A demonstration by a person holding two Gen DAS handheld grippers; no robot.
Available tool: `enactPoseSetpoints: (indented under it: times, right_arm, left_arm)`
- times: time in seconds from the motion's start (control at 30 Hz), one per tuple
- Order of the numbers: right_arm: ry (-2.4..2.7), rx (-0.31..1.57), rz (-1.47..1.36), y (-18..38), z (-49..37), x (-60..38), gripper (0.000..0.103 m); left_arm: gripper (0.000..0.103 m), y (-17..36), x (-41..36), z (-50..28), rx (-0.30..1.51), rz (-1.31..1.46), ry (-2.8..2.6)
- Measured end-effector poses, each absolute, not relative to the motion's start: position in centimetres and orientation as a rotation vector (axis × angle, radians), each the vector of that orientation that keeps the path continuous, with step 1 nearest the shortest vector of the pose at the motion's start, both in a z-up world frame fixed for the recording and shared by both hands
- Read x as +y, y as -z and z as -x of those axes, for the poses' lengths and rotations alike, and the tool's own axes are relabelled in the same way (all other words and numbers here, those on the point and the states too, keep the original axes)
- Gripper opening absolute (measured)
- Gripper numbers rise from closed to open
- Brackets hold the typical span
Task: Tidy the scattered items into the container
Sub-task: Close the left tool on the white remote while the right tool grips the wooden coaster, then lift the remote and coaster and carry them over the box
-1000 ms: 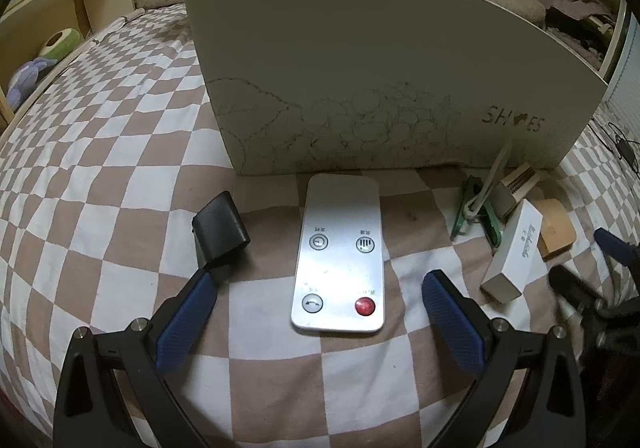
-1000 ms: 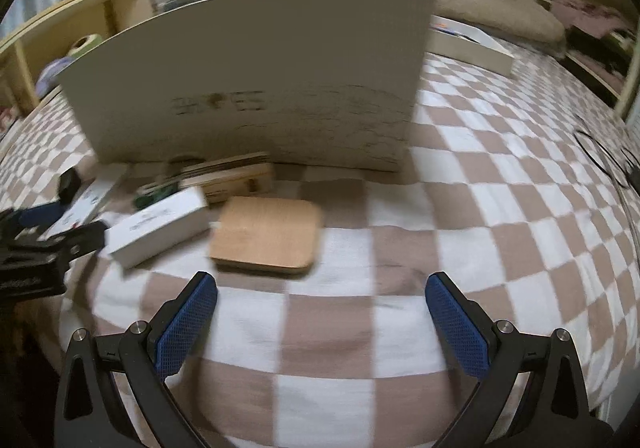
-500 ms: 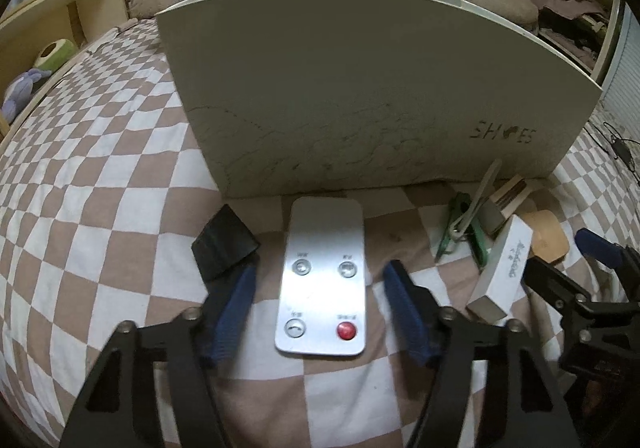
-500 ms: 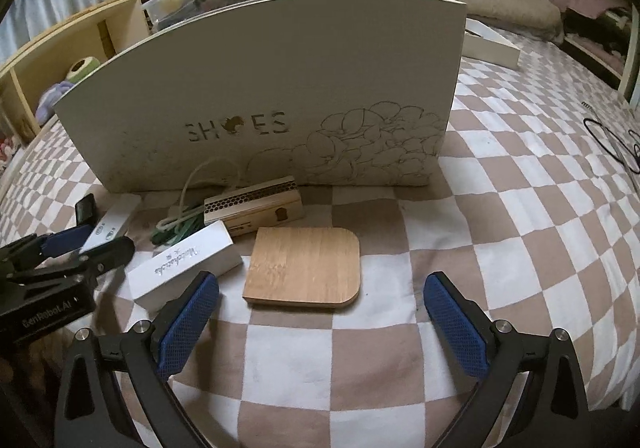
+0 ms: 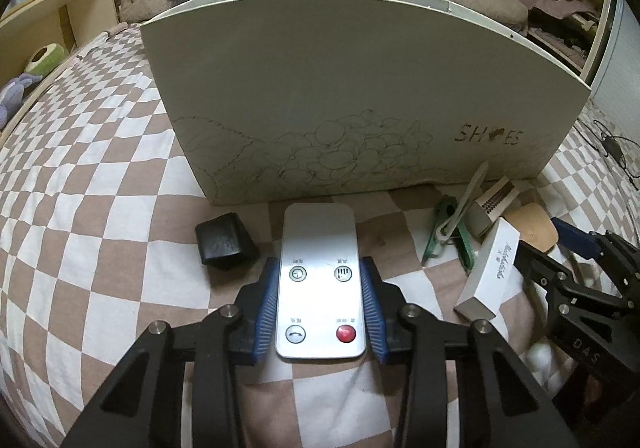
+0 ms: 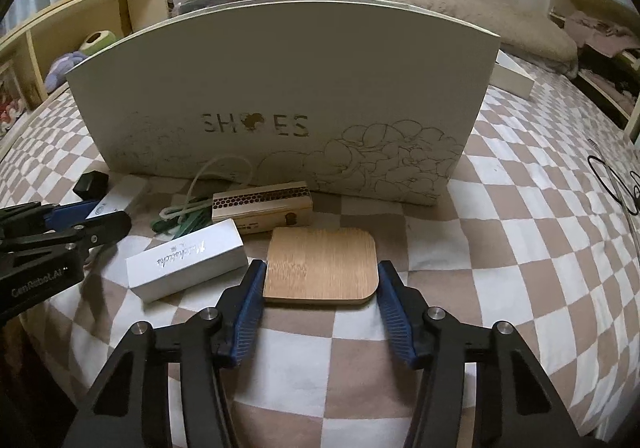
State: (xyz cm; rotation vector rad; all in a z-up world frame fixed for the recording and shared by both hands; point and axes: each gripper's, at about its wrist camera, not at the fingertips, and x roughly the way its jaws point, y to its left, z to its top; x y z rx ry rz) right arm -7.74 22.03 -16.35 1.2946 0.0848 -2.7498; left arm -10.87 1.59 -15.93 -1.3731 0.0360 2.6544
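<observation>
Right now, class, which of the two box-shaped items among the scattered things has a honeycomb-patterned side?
The wooden rectangular box beside the shoe box; the white cardboard box is plain with script lettering.

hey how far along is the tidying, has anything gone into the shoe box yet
Nothing visibly put away: the shoe box interior is hidden. In hand: the left gripper has its jaws against the sides of the silver remote, and the right gripper brackets the bamboo coaster; both items lie on the bedspread. Left: the black block, white carton, wooden box and green clips.
</observation>
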Motion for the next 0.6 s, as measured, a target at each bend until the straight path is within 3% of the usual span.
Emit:
enactPoseSetpoints:
  times: [0.6]
  right_arm:
    - [2.675, -0.072, -1.261, 14.6, 8.4, 22.3, 0.056]
  left_arm:
    - [0.039, 14.8, 1.9, 9.8, 0.005, 1.324, -2.633]
